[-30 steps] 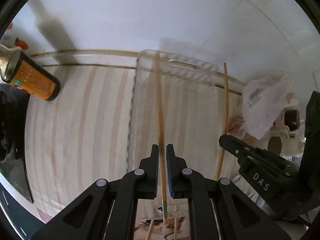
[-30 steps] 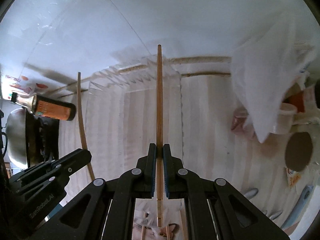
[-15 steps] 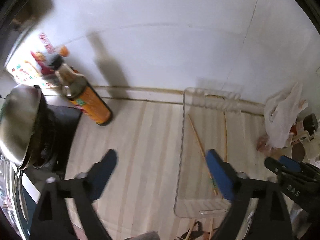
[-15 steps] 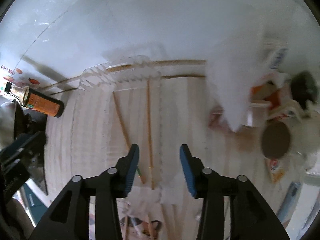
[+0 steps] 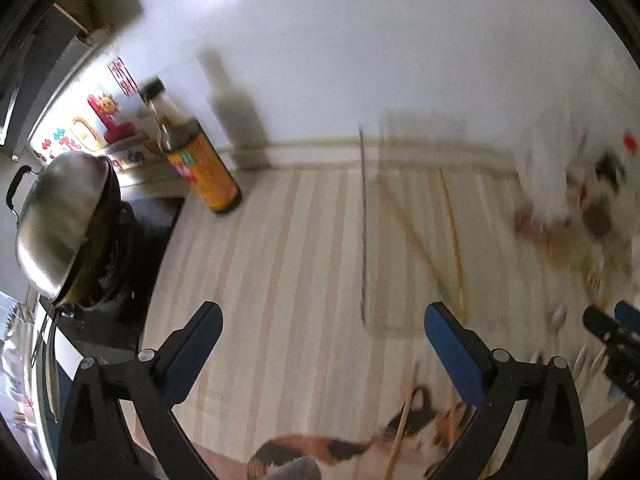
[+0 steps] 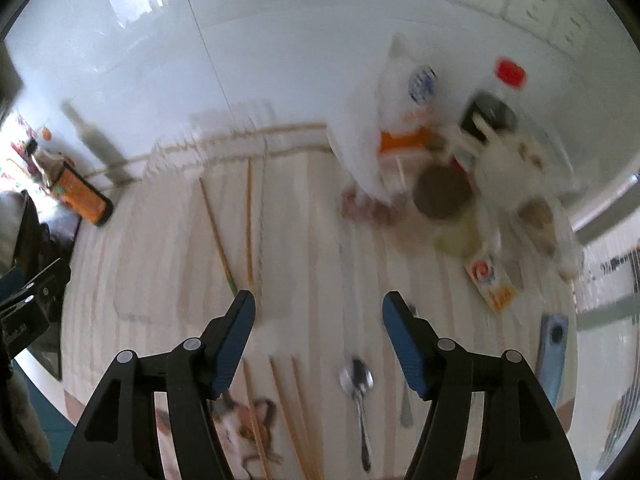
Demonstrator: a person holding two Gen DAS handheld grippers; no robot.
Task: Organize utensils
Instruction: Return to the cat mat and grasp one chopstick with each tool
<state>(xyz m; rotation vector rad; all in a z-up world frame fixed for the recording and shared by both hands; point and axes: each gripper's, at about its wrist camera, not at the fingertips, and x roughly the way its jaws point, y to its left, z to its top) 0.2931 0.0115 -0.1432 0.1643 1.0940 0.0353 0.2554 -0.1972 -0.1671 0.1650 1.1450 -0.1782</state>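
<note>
Over the striped countertop, both tongs are spread with nothing between them. The left gripper is splayed really wide; the right gripper has just been opening too, less far. Two chopsticks lie loose inside the clear tray, up ahead of both grippers, one slanting toward the other at the near end. More chopsticks sit near the right gripper on a cat-print mat, with a spoon beside them. A sauce bottle stands by the wall. Everything's pretty blurry.
</note>
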